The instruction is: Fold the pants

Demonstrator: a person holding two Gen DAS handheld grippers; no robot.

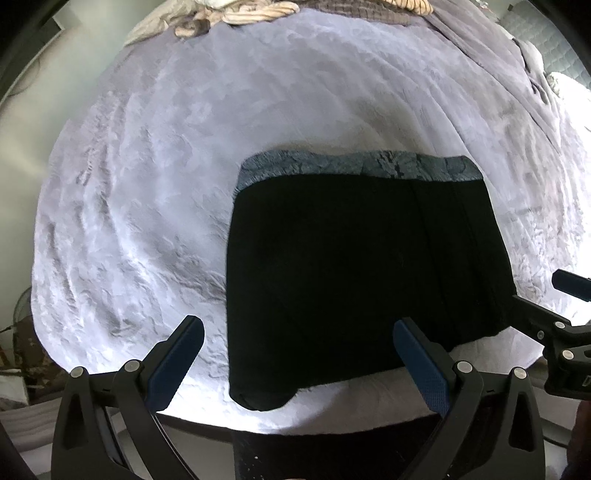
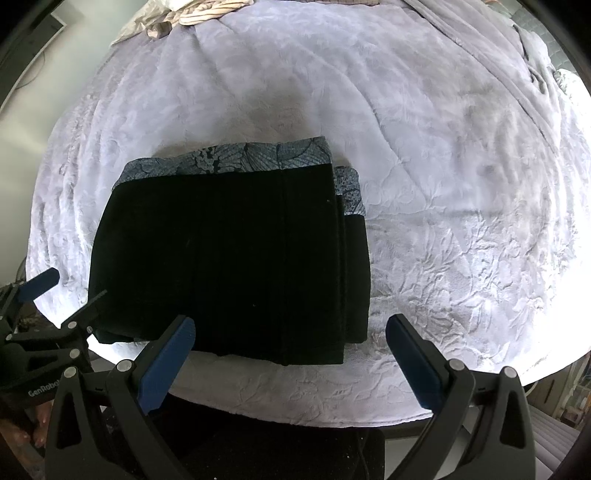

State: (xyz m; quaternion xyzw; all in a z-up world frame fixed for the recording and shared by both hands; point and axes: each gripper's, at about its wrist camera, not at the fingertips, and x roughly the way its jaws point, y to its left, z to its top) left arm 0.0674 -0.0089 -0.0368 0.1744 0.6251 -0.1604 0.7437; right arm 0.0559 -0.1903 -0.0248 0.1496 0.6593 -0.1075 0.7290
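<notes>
The black pants (image 1: pixel 354 273) lie folded into a compact rectangle on the bed, with a blue-grey patterned band (image 1: pixel 354 164) along the far edge. They also show in the right wrist view (image 2: pixel 229 251). My left gripper (image 1: pixel 299 354) is open and empty, held above the pants' near edge. My right gripper (image 2: pixel 291 354) is open and empty, above the pants' near right corner. The right gripper's fingers (image 1: pixel 570 284) show at the right edge of the left wrist view. The left gripper's fingers (image 2: pixel 40 282) show at the left edge of the right wrist view.
A pale lilac textured blanket (image 1: pixel 147 184) covers the bed. Striped cloth (image 1: pixel 236 14) is bunched at the far edge. A grey quilt (image 2: pixel 517 48) lies at the far right. The bed's near edge (image 2: pixel 332 417) runs just below the pants.
</notes>
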